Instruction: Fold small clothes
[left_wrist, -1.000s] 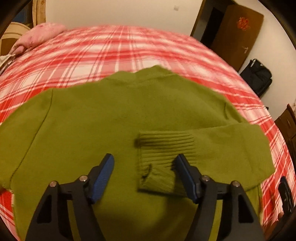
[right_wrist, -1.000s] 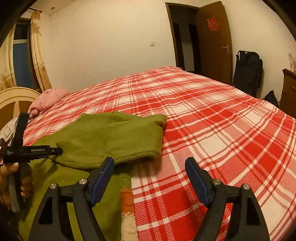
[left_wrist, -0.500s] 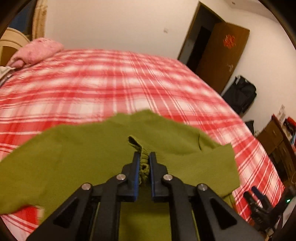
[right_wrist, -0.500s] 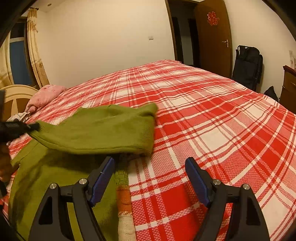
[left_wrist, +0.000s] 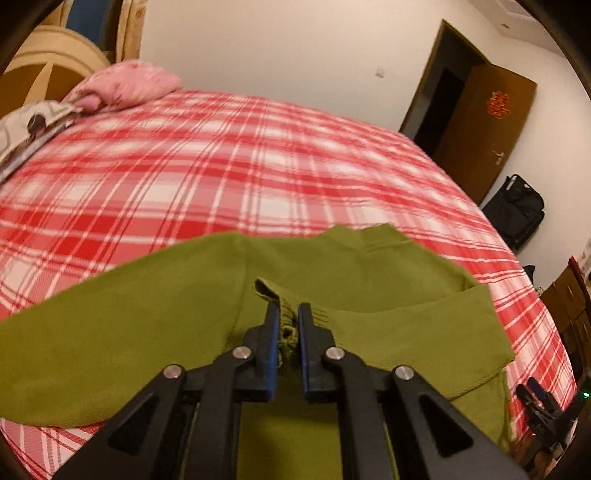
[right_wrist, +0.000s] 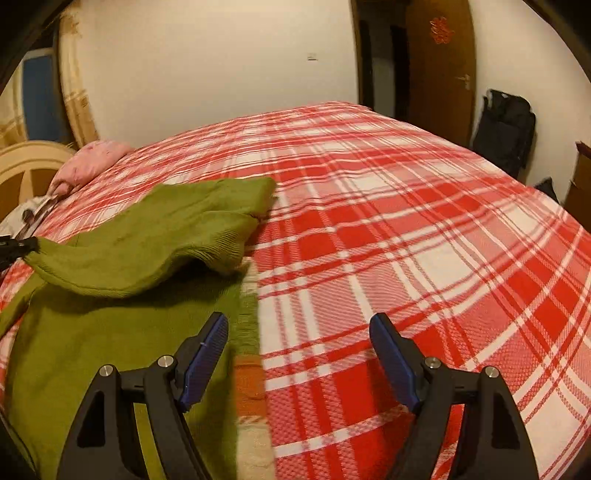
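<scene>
I am holding the left gripper (left_wrist: 284, 325) clamped on the ribbed cuff (left_wrist: 286, 334) of the green sweater (left_wrist: 122, 339), its blue pads pinching the knit with a fold of cuff poking out toward 12 o'clock. The sleeve is hanging lifted from the cuff and trailing off toward 3 o'clock over the body of the sweater, which is lying spread on the red plaid bed (left_wrist: 207, 173). I am keeping the right gripper (right_wrist: 299, 332) wide with nothing between its fingers, hovering over the sweater's edge. In its view the olive knit is bunching at 10 o'clock, the raised sleeve draping across it.
</scene>
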